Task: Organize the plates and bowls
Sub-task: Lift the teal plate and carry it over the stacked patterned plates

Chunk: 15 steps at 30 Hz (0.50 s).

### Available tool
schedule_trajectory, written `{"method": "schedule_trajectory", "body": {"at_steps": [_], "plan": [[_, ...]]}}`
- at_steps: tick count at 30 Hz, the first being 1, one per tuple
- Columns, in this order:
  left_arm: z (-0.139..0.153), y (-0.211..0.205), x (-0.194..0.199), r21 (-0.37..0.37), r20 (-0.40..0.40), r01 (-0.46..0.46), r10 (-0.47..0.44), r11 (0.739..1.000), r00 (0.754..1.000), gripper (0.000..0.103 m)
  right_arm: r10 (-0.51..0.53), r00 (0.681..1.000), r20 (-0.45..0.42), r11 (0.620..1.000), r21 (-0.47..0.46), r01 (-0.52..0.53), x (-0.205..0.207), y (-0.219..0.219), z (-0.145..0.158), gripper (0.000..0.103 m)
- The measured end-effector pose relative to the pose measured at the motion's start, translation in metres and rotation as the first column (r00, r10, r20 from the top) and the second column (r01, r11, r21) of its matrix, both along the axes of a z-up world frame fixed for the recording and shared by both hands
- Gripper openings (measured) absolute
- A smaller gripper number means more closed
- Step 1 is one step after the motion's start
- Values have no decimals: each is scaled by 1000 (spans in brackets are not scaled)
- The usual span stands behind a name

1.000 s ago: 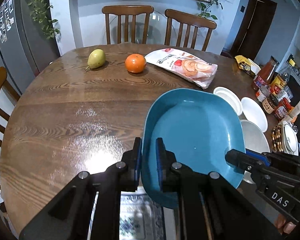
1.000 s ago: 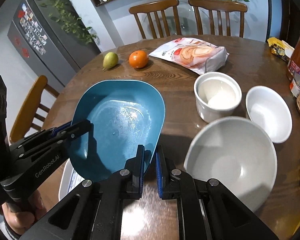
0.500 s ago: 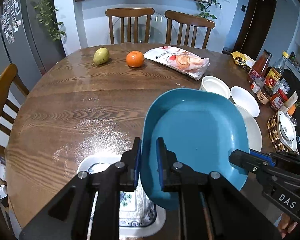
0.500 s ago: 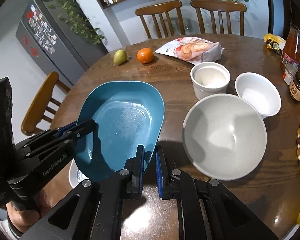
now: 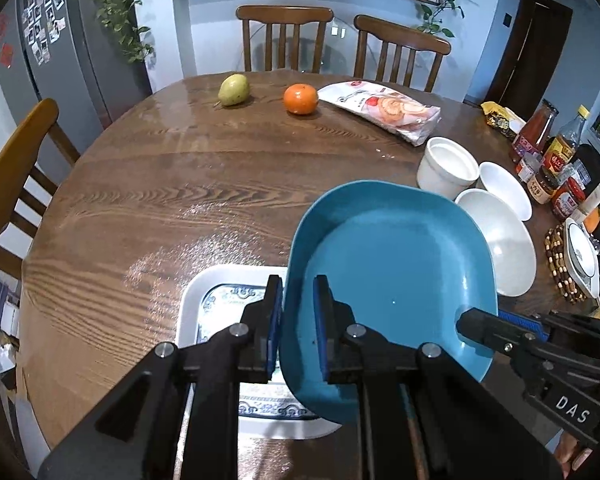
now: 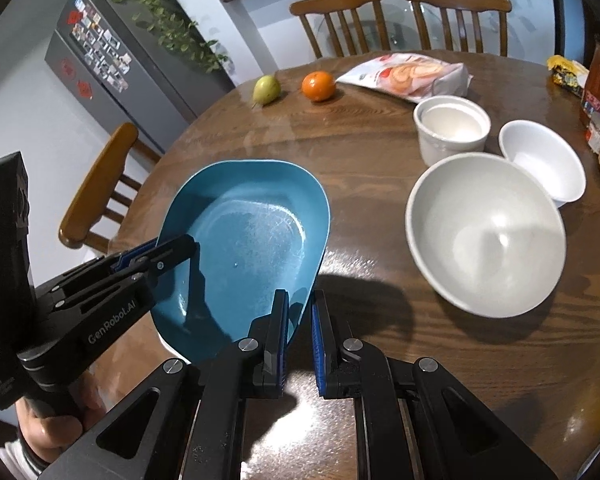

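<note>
A blue rounded plate (image 5: 396,276) is held above the table by both grippers. My left gripper (image 5: 298,320) is shut on its near-left rim. My right gripper (image 6: 300,332) is shut on its right rim (image 6: 312,280); it also shows in the left wrist view (image 5: 496,328). Under the plate lies a white rectangular plate with a blue pattern (image 5: 220,304), partly hidden. A large white bowl (image 6: 486,236), a small white bowl (image 6: 542,158) and a white ramekin (image 6: 452,128) stand to the right.
A pear (image 5: 233,90), an orange (image 5: 300,98) and a snack bag (image 5: 384,110) lie at the table's far side. Bottles and jars (image 5: 548,160) crowd the right edge, with a trivet and dish (image 5: 576,256). Chairs (image 5: 286,36) surround the round wooden table (image 5: 140,184).
Both grippers have risen and drawn back with the blue plate. The patterned white plate beneath has come into view.
</note>
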<state>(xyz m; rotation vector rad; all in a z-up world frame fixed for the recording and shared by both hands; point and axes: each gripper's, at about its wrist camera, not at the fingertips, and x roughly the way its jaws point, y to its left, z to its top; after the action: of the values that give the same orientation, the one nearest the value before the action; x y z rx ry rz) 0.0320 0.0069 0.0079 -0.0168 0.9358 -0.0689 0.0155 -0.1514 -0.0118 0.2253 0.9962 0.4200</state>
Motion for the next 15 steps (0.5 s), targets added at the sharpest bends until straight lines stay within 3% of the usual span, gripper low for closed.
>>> {"method": "schedule_trajectory", "body": {"at_steps": [15], "plan": [[-28,42,-1,-24,-90,-76,74,997,993,14,67,993,-95,998,17,-66,4,36,-31,13]]}}
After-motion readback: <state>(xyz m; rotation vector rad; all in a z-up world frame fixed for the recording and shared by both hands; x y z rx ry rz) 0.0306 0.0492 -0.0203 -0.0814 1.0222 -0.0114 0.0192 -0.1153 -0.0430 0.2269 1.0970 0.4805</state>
